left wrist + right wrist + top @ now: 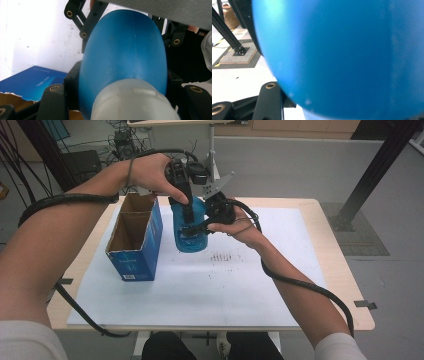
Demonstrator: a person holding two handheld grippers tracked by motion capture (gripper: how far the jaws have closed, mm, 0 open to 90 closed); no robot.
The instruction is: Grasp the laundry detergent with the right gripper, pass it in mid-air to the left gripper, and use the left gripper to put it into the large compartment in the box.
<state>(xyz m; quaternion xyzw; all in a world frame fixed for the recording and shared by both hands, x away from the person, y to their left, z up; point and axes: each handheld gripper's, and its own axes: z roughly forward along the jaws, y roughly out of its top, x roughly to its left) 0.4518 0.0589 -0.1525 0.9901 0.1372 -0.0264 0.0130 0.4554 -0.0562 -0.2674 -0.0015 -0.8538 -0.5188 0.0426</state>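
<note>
left gripper (186,212) comes down from above, jaws clamped on the neck end of a translucent blue plastic bottle with a white cap (125,55). right gripper (212,217) is clamped on the bottle's body from the side. bottle is held over the white sheet (240,285), just beside an open blue cardboard box (137,242).

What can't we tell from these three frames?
- Inside of the open blue box: high view, its own walls hide the bottom.
- Blue bottle label and contents: high view, left gripper and right gripper cover it; both gripper views too close.
- Print on the box: too small.
- Marks on the white sheet: too small.
</note>
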